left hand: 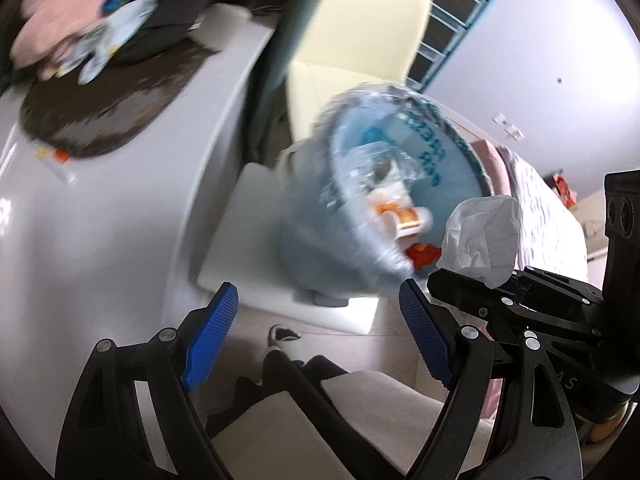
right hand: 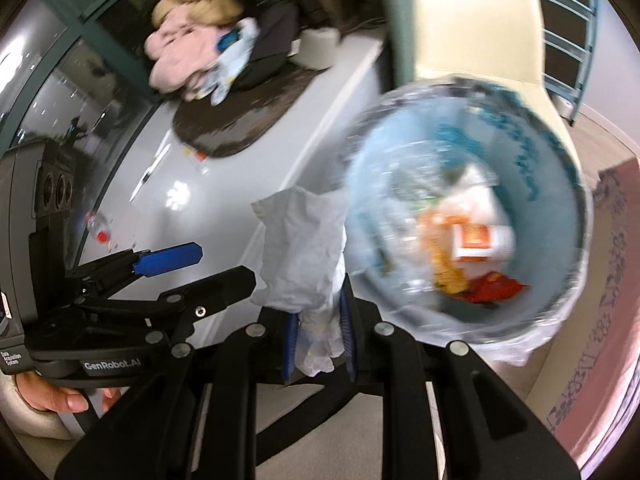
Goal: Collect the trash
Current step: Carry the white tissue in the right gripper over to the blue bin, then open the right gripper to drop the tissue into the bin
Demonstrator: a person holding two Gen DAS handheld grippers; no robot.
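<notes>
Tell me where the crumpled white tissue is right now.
The crumpled white tissue is pinched in the right gripper, low in the right wrist view, just left of the blue plastic-lined trash bin.

Open bin (right hand: 568,184) mouth, chair (right hand: 480,20) behind

Both grippers are the same build: matte black plastic linkage arms with round silver rivets at the pivots, triangular cutouts in the long bars, and bright blue pads with a fine cross-hatch grip texture. The left gripper (left hand: 320,336) shows them best, and the right gripper (right hand: 318,344) has the same blue strips. One cross-head screw sits in the left unit's black finger. Its boxy black body carries white "GenRobot.AI" lettering, a small "Data Acquisition System" label, and a couple of round lens-like ports. The person wears dark trousers and a black-and-white shoe (left hand: 282,336).
</notes>
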